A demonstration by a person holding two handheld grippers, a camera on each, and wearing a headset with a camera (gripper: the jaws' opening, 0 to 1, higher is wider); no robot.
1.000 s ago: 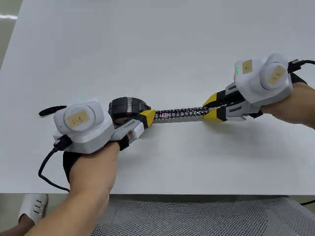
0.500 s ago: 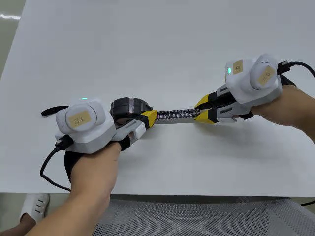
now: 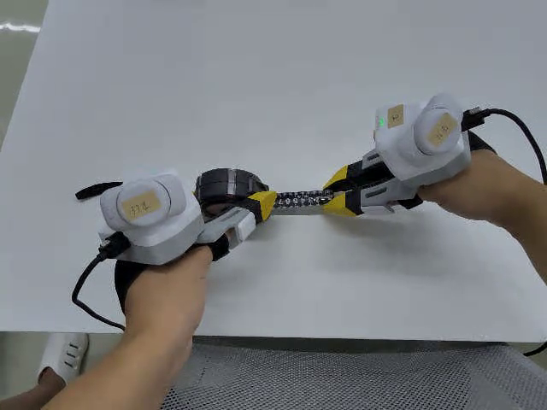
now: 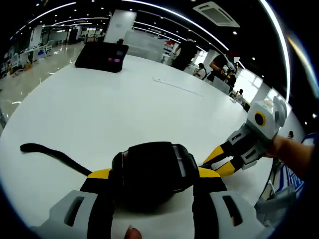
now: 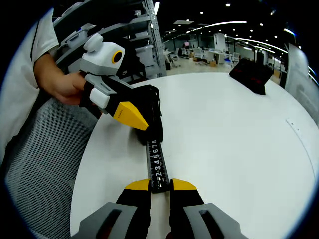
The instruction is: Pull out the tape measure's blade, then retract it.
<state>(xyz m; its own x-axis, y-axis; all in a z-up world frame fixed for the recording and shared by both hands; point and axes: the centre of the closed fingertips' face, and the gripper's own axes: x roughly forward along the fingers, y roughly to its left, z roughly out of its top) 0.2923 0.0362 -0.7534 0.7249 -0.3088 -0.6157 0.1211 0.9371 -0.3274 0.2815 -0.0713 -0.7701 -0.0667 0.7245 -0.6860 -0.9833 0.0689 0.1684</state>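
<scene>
The tape measure's black case [image 3: 226, 186] lies on the white table [image 3: 282, 77], and my left gripper [image 3: 244, 198] is shut on it, one yellow-tipped finger on each side [image 4: 152, 169]. A short length of dark blade [image 3: 299, 199] with white numbers runs right from the case. My right gripper [image 3: 332, 195] is shut on the blade's end, its yellow fingertips [image 5: 183, 185] pinching the blade [image 5: 155, 164] a little way from the case [image 5: 148, 107]. The case's black wrist strap [image 3: 94, 190] trails to the left [image 4: 50, 152]. The right gripper [image 4: 217, 162] also appears in the left gripper view.
A black flat object [image 4: 102, 56] sits far back on the table [image 5: 254, 74]. The table's front edge runs just below my hands, with a grey mesh chair [image 3: 342, 376] beneath it. Cables trail from both grippers.
My right gripper has moved left toward the case with the blade's end still pinched, so the exposed blade is shorter. The left gripper and case have stayed put.
</scene>
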